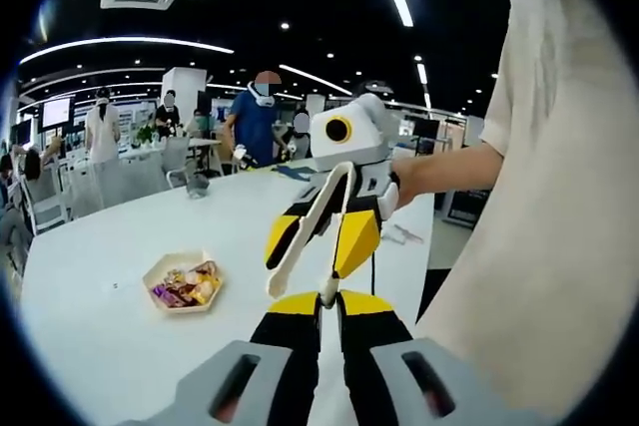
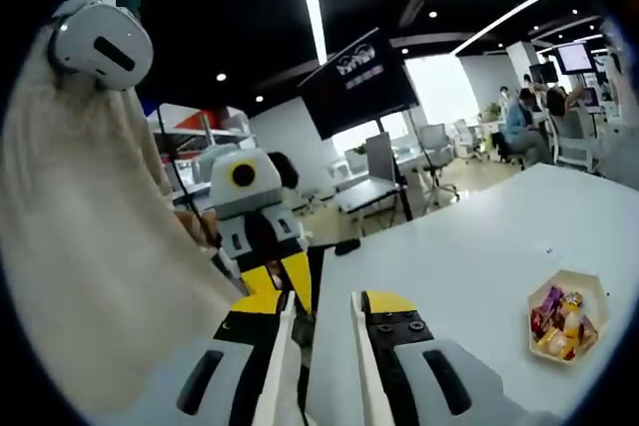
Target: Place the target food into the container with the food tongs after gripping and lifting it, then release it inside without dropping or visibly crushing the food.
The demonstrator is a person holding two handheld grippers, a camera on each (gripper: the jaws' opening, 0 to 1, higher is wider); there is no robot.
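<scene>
A cream hexagonal container holding wrapped sweets and snacks sits on the white table; in the right gripper view the container lies far right. My right gripper is shut on cream food tongs, whose two arms stand apart with nothing between them. In the left gripper view the right gripper hangs over the table, its tongs pointing down at my left gripper. The left jaws are close together, with one tong tip right at them. The left gripper faces the right one.
A person in a cream shirt stands close on the right, holding both grippers. Other people and chairs stand beyond the table's far edge. A small dark object lies on the far part of the table.
</scene>
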